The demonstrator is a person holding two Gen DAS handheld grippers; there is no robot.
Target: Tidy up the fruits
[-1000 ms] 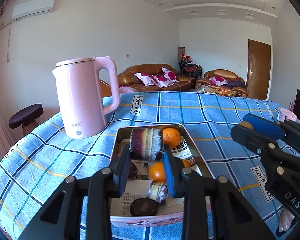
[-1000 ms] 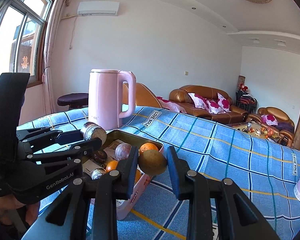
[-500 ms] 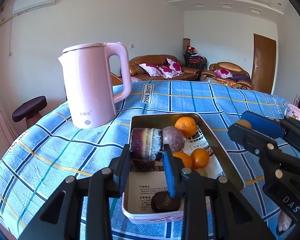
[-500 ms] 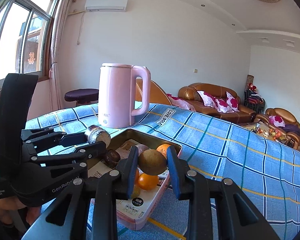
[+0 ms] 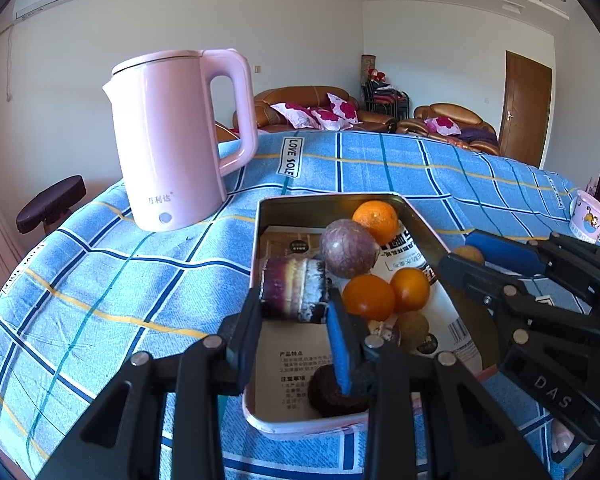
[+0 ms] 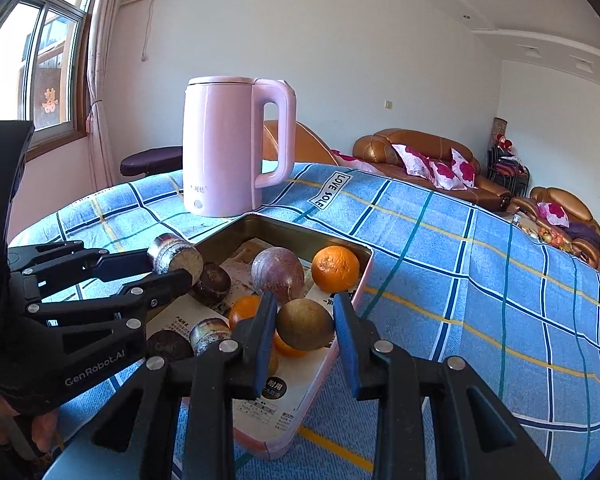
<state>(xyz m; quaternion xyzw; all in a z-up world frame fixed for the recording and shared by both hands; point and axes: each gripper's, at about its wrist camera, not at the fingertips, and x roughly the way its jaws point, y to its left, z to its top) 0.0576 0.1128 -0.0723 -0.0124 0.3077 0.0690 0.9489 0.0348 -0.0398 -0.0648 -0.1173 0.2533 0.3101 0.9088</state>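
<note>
A blue plaid cloth (image 5: 148, 280) printed "LOVE SOLE" covers the counter in a living room with white walls, brown leather sofas (image 5: 312, 108) at the far side, a wooden door (image 5: 526, 108) on the right and a window (image 6: 40, 52) on the left. A tall pink kettle (image 5: 172, 136) stands on the far left of the cloth, just beyond the tin's far left corner. A pink mug (image 5: 588, 216) sits near the right edge.

A shallow rectangular tin (image 5: 258, 248) lined with printed paper lies in the middle of the counter. In it are three oranges (image 5: 376, 220), a round purple fruit (image 5: 348, 248), a small brownish fruit and two dark brown pieces at the near end.

The left tool (image 5: 294, 320) is closed on a short cut piece of purple sugarcane (image 5: 294, 288), held crosswise over the tin's left side, near its middle. The right tool (image 6: 305, 330) is clamped on a round brown-green fruit (image 6: 305, 324), above the tin's near right rim, over the oranges.

The two tools sit close together over the tin. Bare cloth lies open to the right and far side of the tin; the near end of the tin is near the counter's edge.
</note>
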